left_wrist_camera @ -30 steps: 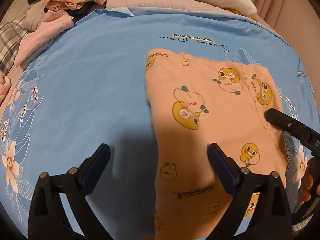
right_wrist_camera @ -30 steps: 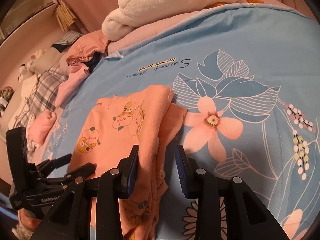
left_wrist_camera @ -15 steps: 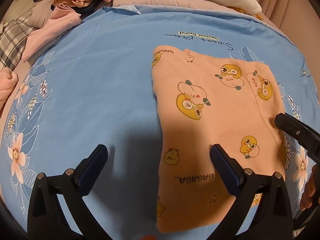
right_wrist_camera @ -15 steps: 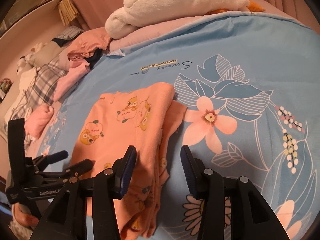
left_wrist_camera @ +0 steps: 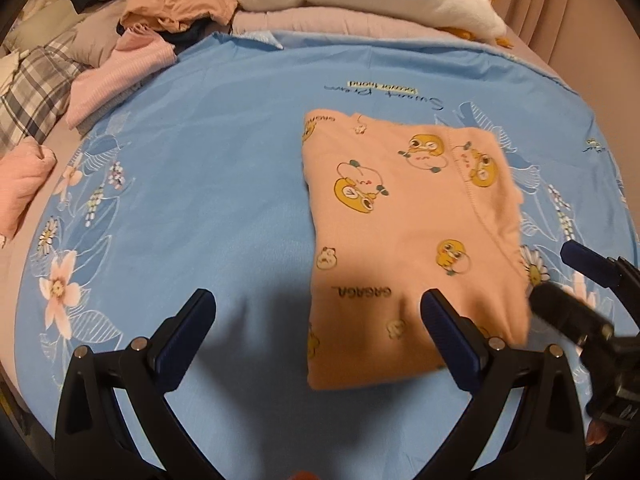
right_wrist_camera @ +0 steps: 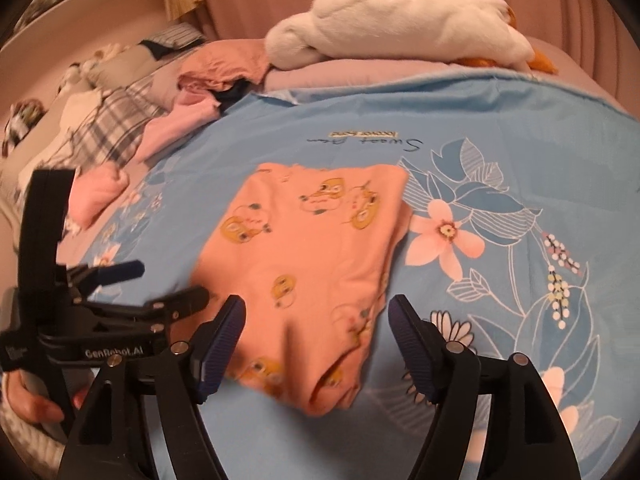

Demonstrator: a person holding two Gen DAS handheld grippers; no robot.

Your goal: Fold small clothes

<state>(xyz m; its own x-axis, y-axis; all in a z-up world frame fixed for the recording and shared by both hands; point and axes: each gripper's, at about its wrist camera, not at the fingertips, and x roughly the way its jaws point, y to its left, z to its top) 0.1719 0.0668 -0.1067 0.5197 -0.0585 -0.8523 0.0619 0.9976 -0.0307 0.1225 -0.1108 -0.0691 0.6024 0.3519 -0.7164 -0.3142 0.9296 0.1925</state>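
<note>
A small orange garment with yellow cartoon prints (left_wrist_camera: 408,248) lies folded into a rough rectangle on the blue floral sheet (left_wrist_camera: 200,184). It also shows in the right wrist view (right_wrist_camera: 312,272). My left gripper (left_wrist_camera: 316,332) is open and empty, above the garment's near left edge. My right gripper (right_wrist_camera: 316,336) is open and empty, above the garment's near end. The right gripper shows at the right edge of the left wrist view (left_wrist_camera: 568,280). The left gripper shows at the left of the right wrist view (right_wrist_camera: 160,284).
A pile of clothes (left_wrist_camera: 132,52) lies at the back left, with a plaid cloth (left_wrist_camera: 32,88) and a rolled pink item (left_wrist_camera: 20,180). A white plush toy (right_wrist_camera: 400,28) rests on a pink blanket at the back. Pink curtains hang behind.
Both grippers have drawn back from the garment toward the near edge of the bed. The right gripper's jaws have opened wider. The garment lies flat and released.
</note>
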